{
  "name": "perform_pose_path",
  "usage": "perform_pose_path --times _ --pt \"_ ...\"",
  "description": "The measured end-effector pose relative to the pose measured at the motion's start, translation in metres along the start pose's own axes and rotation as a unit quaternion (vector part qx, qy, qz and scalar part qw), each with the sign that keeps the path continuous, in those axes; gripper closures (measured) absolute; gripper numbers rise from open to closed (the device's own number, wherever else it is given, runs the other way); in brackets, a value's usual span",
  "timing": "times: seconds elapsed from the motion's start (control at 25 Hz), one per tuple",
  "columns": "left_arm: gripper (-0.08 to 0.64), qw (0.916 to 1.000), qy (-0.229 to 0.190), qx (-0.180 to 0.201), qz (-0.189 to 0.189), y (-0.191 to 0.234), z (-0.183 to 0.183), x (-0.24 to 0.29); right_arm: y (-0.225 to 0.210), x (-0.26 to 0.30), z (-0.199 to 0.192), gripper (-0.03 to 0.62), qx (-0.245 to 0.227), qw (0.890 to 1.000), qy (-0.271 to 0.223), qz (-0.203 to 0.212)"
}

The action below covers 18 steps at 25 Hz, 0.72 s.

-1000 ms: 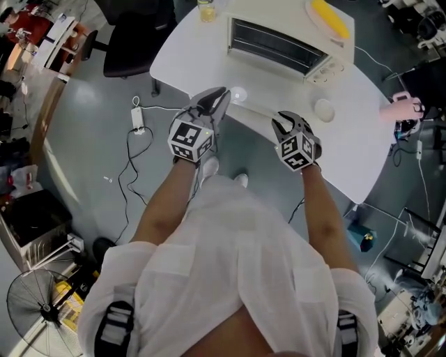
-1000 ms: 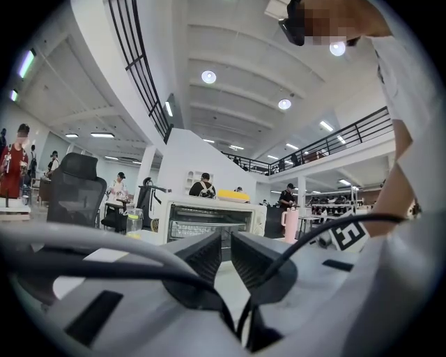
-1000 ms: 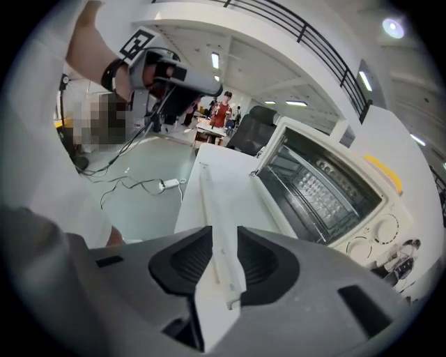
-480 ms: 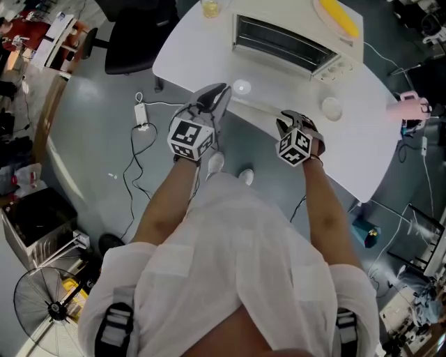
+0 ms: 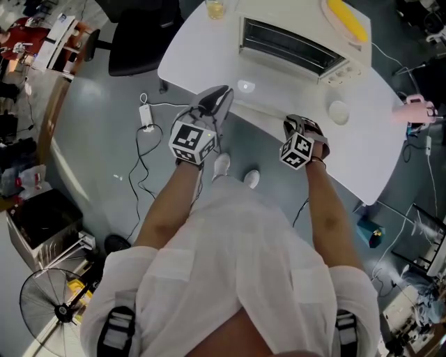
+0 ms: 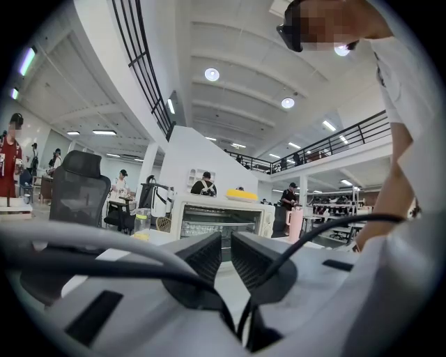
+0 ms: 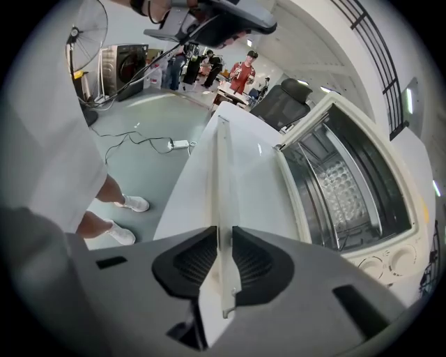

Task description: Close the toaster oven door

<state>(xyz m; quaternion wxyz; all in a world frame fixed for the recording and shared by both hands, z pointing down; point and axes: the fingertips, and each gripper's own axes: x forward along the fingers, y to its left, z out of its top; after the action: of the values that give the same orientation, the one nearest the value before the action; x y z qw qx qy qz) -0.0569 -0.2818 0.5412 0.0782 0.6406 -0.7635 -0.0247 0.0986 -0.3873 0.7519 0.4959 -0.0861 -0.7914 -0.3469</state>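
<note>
Toaster oven [image 5: 293, 43] stands on the white table [image 5: 376, 157]. Its door [image 5: 265, 96] is swung fully down and lies flat in front of the oven's mouth, toward the person, so the wire rack [image 7: 341, 188] inside the oven is exposed. Along the door's edge farthest from the oven runs the white handle bar [image 7: 221, 174]. The right gripper [image 5: 298, 123] points down at that edge, toward its right end as seen from the oven's front. Its jaws have just been closing, and in the right gripper view the bar passes straight between the two ribbed pads [image 7: 197, 261], which clasp it on both sides. The left gripper [image 5: 221, 94] is held level off the oven's front left, near the left end of the door's edge. Its jaws are drawn almost together with nothing between them, and it faces the oven's open mouth. A glass of yellow liquid [image 5: 215, 8] stands to the oven's left. A yellow thing [image 5: 346, 19] lies on top of the oven, and a small round white item [image 5: 339, 111] sits off its front right corner.
</note>
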Motion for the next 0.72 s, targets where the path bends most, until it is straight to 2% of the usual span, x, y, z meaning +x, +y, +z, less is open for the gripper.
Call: perform_pose_path --times 0.44,0.72 --pt "0.518 1.0000 -0.001 -0.004 -0.004 0.009 0.007 0.001 -0.008 -0.010 0.001 0.537 0.013 1.000 0.010 -0.017" --pt "0.518 0.9999 -0.016 0.002 -0.006 0.009 0.021 0.005 -0.023 -0.027 0.004 0.540 0.042 0.999 -0.004 -0.034"
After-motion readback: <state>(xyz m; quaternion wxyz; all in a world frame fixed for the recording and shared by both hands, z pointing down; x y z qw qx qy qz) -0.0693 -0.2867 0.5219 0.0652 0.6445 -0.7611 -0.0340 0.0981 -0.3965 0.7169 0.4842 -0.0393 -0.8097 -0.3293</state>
